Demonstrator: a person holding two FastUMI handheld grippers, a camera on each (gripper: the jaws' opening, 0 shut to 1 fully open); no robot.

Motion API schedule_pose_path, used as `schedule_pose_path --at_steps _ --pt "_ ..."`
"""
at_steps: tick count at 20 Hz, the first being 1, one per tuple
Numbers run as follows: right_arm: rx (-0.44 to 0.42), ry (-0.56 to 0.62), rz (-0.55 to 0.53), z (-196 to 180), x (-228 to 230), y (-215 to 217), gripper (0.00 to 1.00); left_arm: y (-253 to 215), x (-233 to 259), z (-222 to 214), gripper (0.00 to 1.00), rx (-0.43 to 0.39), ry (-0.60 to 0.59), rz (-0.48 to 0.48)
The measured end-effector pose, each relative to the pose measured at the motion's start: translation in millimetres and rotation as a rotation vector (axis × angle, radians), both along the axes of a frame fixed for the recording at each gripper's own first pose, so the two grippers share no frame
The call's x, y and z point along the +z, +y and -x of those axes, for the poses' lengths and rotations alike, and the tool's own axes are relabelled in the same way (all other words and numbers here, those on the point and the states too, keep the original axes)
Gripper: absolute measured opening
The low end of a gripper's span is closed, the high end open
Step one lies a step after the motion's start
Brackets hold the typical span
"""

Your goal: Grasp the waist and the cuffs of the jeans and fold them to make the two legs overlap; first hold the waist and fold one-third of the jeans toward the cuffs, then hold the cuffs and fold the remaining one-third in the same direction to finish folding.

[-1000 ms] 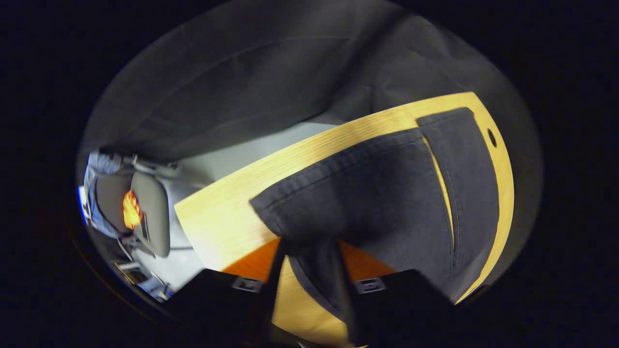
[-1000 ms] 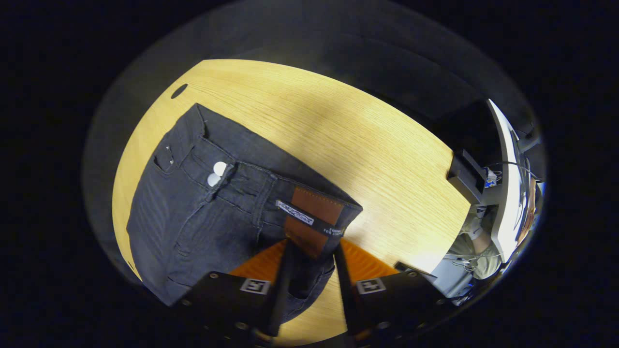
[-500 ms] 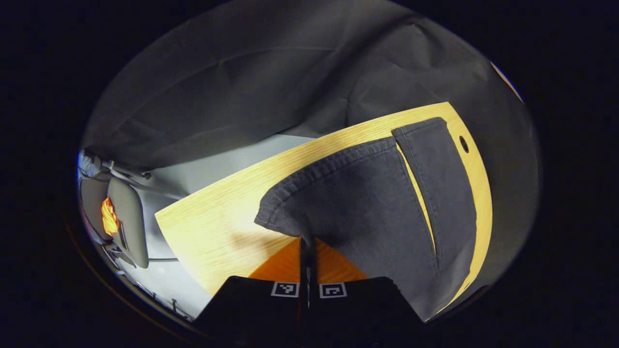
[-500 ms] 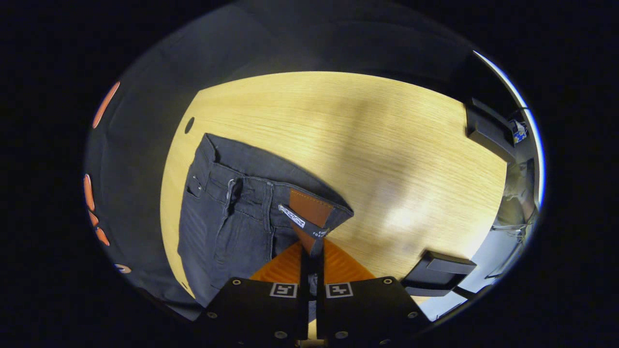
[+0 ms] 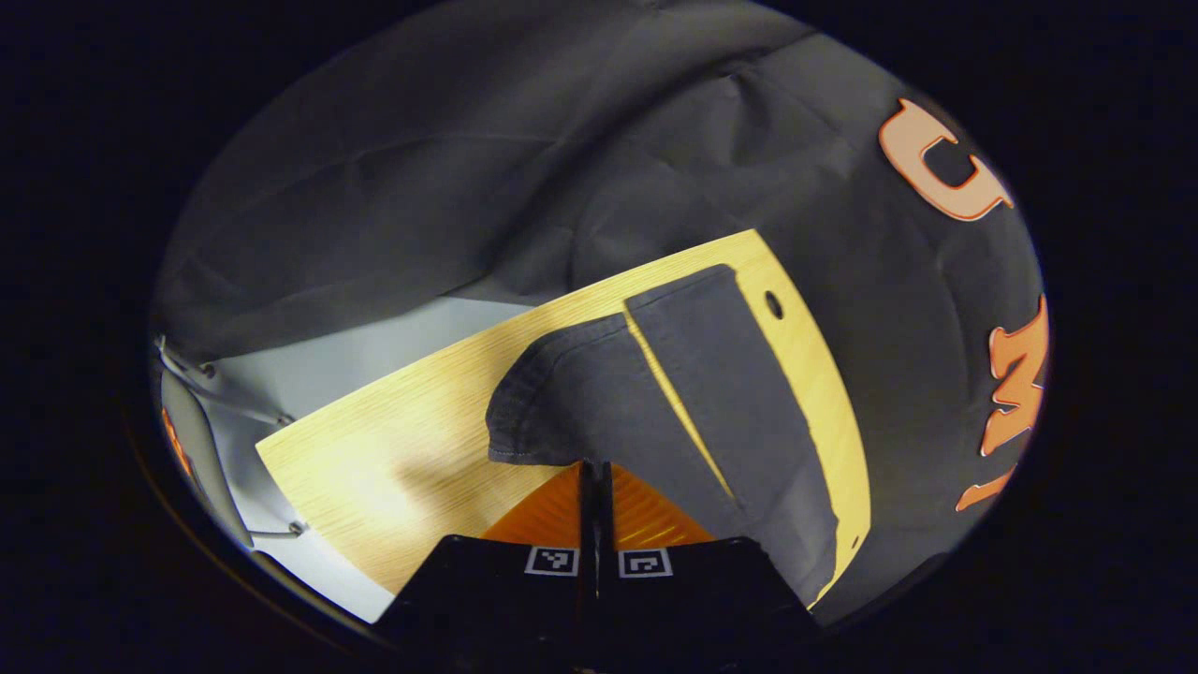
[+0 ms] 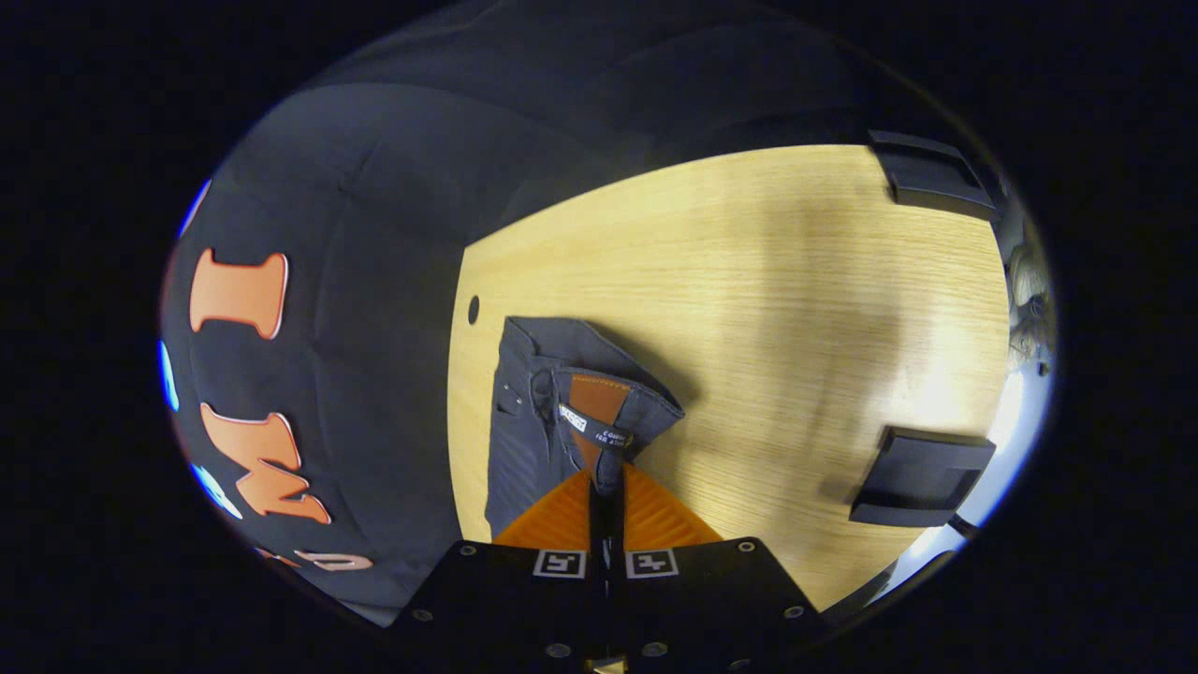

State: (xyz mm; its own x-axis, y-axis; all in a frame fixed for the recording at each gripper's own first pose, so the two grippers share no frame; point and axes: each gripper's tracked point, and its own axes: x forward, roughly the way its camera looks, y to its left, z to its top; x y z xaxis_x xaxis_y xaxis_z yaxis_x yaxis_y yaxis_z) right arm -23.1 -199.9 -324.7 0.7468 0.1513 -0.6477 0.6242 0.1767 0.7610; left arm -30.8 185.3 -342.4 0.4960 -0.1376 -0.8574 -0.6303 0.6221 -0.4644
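Dark grey jeans [image 5: 693,402] lie on a light wooden table [image 5: 393,449]. In the left gripper view my left gripper [image 5: 593,468] is shut on the hem of the nearer leg cuff [image 5: 533,417], which is lifted off the table; the other leg [image 5: 739,374] lies flat beside it. In the right gripper view my right gripper [image 6: 606,482] is shut on the waistband [image 6: 599,412] by its brown leather patch, raised so the waist hangs bunched below, and the jeans [image 6: 524,440] trail down toward the table [image 6: 749,309].
A small round hole [image 6: 474,308] is in the table near the jeans. Two flat black blocks stand on the table, one [image 6: 922,465] at the right edge and one [image 6: 927,173] at the far corner. The black cloth wall hangs close behind.
Both grippers closed from open onto the jeans, the left on the cuff and the right on the waistband. Both have since risen, lifting the cloth, and the table looks smaller.
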Motion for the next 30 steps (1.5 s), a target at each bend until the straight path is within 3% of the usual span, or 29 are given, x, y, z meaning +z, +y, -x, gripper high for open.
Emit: schedule_pose_path --at_steps 5,8,13,17,22,30 --pt "0.012 -0.055 -0.012 -14 36 22 0.01 -2 30 -25 0.01 -0.078 -0.122 0.035" --pt "0.042 0.008 0.089 -9 39 27 0.01 -9 38 -41 0.01 -0.110 -0.152 0.058" --pt "0.034 0.029 0.120 -24 69 29 0.00 -8 33 -69 0.01 -0.172 -0.149 0.069" --pt "0.079 0.036 0.149 -37 74 24 0.00 -6 42 -100 0.01 -0.201 -0.176 -0.006" --pt "0.093 0.025 0.094 -60 74 13 0.00 -7 48 -137 0.01 -0.222 -0.186 -0.117" --pt "0.110 0.034 0.046 -110 66 9 0.00 -2 39 -201 0.01 -0.207 -0.158 -0.211"
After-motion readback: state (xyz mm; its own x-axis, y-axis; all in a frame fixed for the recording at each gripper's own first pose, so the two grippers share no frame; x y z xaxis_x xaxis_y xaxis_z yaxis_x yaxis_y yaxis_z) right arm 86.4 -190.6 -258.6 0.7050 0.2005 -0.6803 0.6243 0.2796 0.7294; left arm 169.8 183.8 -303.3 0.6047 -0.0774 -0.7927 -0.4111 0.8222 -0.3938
